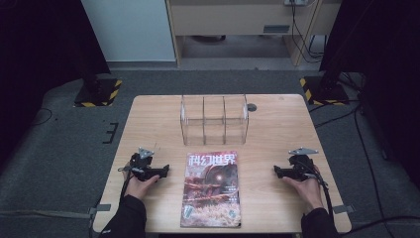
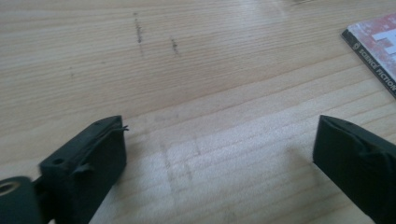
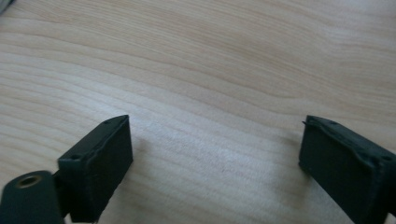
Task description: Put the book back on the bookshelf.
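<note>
A magazine with a red, fiery cover lies flat on the wooden table, near the front edge at the middle. Its corner shows at the upper right of the left gripper view. Behind it stands a clear plastic rack with upright dividers. My left gripper rests on the table left of the magazine, pointing toward it, jaws wide apart over bare wood. My right gripper rests to the right of the magazine, pointing toward it, also open with bare wood between the jaws.
A dark round hole sits in the tabletop right of the rack. Two stand bases with yellow-black striped edges rest on the grey floor beyond the table's far corners. Cables trail across the floor on the right.
</note>
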`<state>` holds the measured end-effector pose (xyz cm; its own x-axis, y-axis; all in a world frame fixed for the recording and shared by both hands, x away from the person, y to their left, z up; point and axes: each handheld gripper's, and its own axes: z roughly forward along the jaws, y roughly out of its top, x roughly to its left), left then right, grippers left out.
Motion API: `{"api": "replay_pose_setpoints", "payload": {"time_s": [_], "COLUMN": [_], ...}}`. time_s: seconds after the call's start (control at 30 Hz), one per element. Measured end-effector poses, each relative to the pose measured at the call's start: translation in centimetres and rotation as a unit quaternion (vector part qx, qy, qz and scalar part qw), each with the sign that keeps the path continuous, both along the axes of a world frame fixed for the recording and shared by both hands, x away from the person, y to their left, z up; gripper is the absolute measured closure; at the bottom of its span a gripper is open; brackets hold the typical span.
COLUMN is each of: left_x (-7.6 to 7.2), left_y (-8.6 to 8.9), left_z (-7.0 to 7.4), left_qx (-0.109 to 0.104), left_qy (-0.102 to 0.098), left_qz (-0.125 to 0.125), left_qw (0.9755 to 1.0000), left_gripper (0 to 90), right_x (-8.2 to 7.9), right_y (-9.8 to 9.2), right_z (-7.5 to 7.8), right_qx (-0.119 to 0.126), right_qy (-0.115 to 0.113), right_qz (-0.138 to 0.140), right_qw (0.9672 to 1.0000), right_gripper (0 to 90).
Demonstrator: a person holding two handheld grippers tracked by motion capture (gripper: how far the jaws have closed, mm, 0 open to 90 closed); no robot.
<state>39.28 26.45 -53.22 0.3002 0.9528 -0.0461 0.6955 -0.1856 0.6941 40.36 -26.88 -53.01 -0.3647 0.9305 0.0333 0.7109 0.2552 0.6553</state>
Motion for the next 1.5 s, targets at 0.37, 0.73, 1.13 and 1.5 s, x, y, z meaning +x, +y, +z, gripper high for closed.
{"api": "replay_pose_setpoints", "payload": {"time_s": [0.37, 0.73, 1.13, 1.5], "left_x": [-0.9, -2.2, -3.2, -3.0], "left_y": [-0.4, -2.6, -6.3, -7.9], "left_z": [1.6, 2.6, 2.9, 1.7], "left_qx": [-0.025, -0.038, -0.034, -0.017], "left_qy": [-0.032, -0.058, -0.060, -0.030], "left_qz": [-0.001, -0.036, -0.101, -0.136], "left_qw": [0.9992, 0.9970, 0.9925, 0.9901], "left_gripper": [8.7, 10.1, 16.3, 19.0], "right_x": [-1.3, -2.7, -3.4, -3.7], "right_y": [0.5, 2.7, 6.6, 9.1], "right_z": [1.8, 3.3, 3.6, 3.2], "right_qx": [0.033, 0.050, 0.069, 0.078], "right_qy": [-0.027, -0.048, -0.047, -0.041], "right_qz": [0.003, 0.042, 0.083, 0.119], "right_qw": [0.9991, 0.9967, 0.9930, 0.9889], "right_gripper": [12.8, 14.2, 17.7, 25.5]}}
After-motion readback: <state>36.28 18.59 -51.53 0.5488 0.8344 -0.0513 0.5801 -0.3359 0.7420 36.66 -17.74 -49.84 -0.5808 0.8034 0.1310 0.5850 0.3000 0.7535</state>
